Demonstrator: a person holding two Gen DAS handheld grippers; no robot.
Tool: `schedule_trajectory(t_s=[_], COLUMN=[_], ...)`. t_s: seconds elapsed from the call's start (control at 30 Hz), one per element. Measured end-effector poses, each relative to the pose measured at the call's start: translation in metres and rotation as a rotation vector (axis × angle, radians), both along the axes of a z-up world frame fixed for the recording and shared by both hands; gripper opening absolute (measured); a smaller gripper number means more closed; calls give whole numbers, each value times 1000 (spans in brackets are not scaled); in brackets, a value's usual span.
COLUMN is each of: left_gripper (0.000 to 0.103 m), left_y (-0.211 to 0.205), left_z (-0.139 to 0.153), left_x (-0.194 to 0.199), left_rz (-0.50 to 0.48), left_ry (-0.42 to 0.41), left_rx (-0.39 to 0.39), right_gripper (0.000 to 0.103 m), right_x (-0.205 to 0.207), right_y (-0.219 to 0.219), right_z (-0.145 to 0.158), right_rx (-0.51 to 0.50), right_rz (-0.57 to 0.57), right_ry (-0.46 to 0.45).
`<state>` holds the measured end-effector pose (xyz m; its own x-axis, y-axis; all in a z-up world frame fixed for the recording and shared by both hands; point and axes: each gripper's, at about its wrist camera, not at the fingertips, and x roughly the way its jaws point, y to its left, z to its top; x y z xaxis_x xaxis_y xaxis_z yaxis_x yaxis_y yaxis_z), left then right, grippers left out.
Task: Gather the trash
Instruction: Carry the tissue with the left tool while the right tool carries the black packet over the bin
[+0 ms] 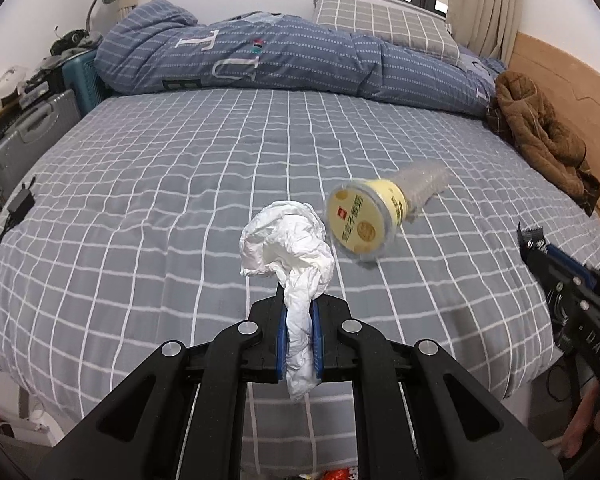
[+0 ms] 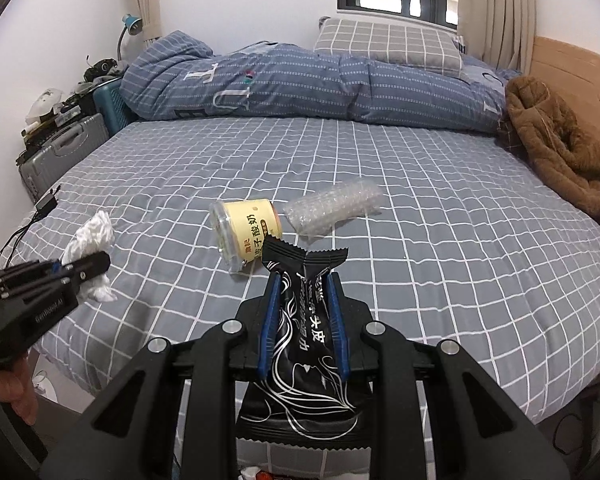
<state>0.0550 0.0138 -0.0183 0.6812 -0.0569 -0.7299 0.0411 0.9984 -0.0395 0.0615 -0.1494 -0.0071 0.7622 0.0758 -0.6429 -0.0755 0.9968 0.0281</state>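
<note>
Closest in, the left tongs (image 1: 299, 332) are closed on a crumpled white tissue (image 1: 288, 248), which is pinched between the blue pads and bulges out above the tips, held over the near edge of the bed (image 1: 160, 184). Likewise the right tongs (image 2: 303, 312) are clamped on a black snack wrapper (image 2: 300, 344) with white line art, its serrated top poking up past the tips and its lower end hanging below the pads.

Further out, near the middle of the checked sheet, a yellow yogurt cup (image 2: 246, 232) lies on its side, lid end towards the near edge. Just beyond it, beside its base, sits a roll of clear bubble wrap (image 2: 332, 208). A black charger (image 1: 20, 202) with its cable rests at the bed's left edge.

Along the far edge lies a bunched blue duvet (image 1: 260, 56) with a grey checked pillow (image 1: 384, 24) behind it, and a brown fleece jacket (image 1: 540, 132) is heaped at the right edge, against the wooden headboard.
</note>
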Motion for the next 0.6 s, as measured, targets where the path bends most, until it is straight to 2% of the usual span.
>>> schedule_trajectory(t_s=[0.6], left_gripper=[9], left_y=[0], left_z=[-14], left_x=[-77], left_rz=[20], left_ry=[20], left_rx=[-38], right_gripper=[24], right_x=[-61], right_y=[6], right_z=[-9], right_rx=[-20], right_rz=[21], right_ry=[2])
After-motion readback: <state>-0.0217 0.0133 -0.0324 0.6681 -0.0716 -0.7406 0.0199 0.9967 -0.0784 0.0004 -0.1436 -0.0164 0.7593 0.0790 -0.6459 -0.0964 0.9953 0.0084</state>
